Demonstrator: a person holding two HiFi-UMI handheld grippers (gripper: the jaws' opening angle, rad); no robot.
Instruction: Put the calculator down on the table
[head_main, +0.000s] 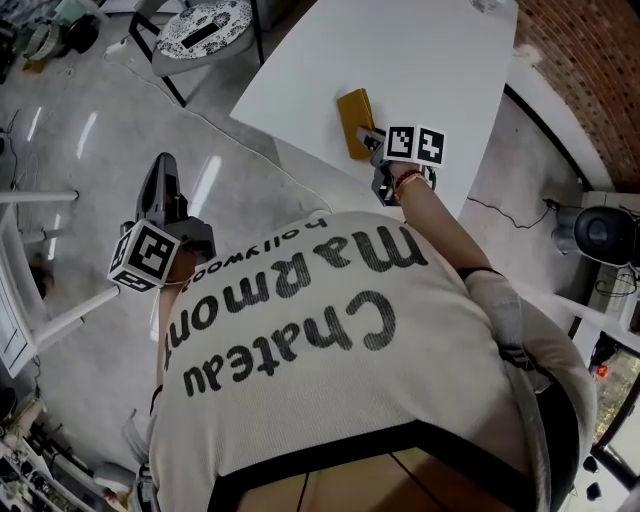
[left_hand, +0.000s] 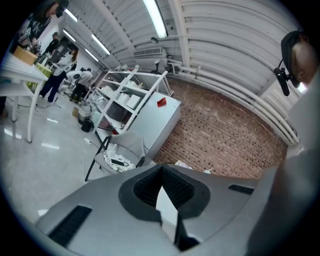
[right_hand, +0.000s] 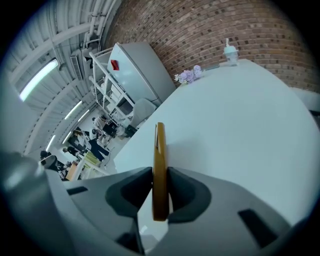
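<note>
Right gripper (right_hand: 160, 189): jaws pinching the calculator (right_hand: 159, 165) across its thin dimension, both pads against its flat faces. The mustard-coloured body projects ahead of the tips, and a short end hangs behind the pads. From the head view, the calculator sits over the near margin of the table (head_main: 430, 60), immediately ahead of this gripper. Whether its underside touches the surface cannot be determined.

Left gripper (left_hand: 161, 175): jaws pressed together, nothing between them. It is held well apart from the right gripper, off the table edge and over the floor.

Assessment of the step in hand: placement.
- Lower the calculator until its broad face bears flat on the surface before the pads part.
- The grip is across the thickness, so one jaw likely lies under the body. That jaw should be slid out level rather than lifted, or the calculator may tip.
- The chosen spot is close to the table edge. Moving further ahead of the gripper would reduce the risk of the calculator sliding off.
- The left gripper has no evident role and is best kept clear.

Count:
- calculator: one
- table: one
- grippers: two
- cup (right_hand: 230, 51): one, far ahead of the right gripper at the table's far end
- spray of purple flowers (right_hand: 188, 75): one, beside the cup
- chair (head_main: 205, 30): one, ahead of the left gripper
</note>
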